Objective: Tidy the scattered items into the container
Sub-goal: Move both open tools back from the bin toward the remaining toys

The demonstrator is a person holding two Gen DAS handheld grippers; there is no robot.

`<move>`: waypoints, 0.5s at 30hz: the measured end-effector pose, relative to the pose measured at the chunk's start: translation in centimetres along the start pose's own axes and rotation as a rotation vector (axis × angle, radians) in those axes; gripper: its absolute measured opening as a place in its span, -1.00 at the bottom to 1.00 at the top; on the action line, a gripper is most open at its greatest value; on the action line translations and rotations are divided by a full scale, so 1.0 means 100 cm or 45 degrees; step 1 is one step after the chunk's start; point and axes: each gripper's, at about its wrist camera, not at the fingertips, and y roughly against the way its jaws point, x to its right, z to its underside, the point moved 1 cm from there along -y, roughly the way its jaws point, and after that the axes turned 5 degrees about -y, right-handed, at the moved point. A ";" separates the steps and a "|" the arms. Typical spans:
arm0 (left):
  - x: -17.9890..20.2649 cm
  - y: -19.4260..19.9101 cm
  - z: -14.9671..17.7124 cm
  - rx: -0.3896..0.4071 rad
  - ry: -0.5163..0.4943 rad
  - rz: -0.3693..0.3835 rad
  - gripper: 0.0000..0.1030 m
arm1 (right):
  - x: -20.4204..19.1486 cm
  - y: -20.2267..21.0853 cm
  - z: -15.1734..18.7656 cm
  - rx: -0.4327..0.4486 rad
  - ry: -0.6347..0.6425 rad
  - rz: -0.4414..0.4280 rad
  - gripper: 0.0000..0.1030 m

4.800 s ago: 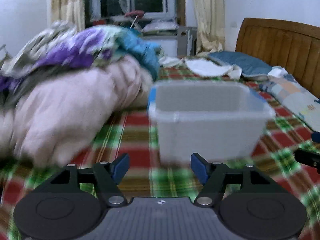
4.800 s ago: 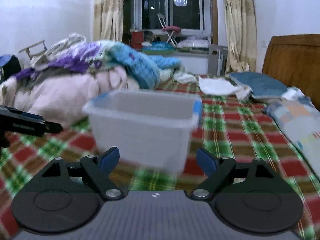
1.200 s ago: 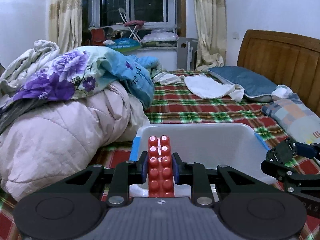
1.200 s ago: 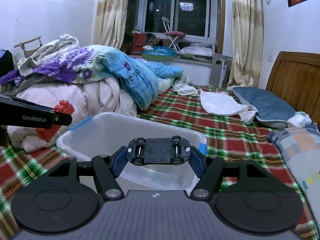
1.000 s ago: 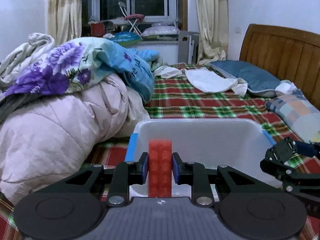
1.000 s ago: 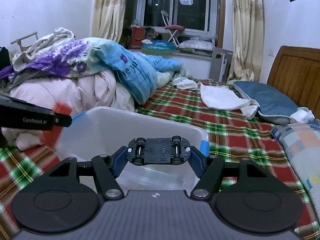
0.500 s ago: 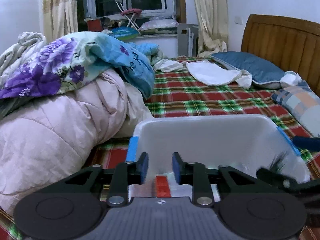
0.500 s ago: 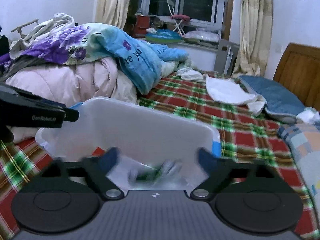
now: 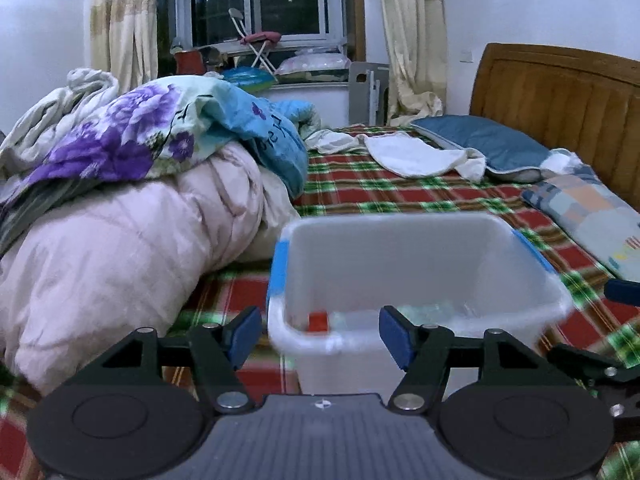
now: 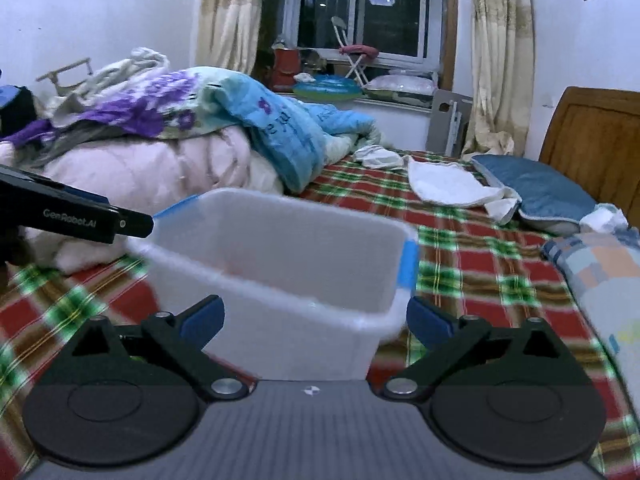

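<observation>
Both my grippers, left gripper (image 9: 320,334) and right gripper (image 10: 314,322), just opened wide, nothing between them. Red brick (image 9: 319,321) sits inside the clear bin (image 9: 420,222) at 12 o'clock. It's probably light, rigid plastic; I'd pinch its flat sides.

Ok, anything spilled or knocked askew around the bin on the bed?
Nothing stands out. The clear bin sits upright on the plaid bedspread, a red block inside it. Both the left gripper and right gripper are open and empty.
</observation>
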 end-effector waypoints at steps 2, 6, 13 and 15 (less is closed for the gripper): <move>0.002 0.010 0.020 -0.015 -0.023 0.013 0.35 | 0.000 0.014 0.016 -0.021 -0.008 -0.023 0.95; 0.008 0.020 0.062 -0.058 -0.093 -0.016 0.35 | -0.001 0.038 0.054 -0.079 -0.030 -0.018 0.95; 0.008 0.016 0.115 -0.162 -0.125 -0.031 0.34 | -0.020 0.063 0.109 -0.194 -0.110 -0.003 0.87; 0.007 0.013 0.123 -0.174 -0.131 -0.042 0.33 | -0.031 0.067 0.119 -0.221 -0.108 -0.010 0.82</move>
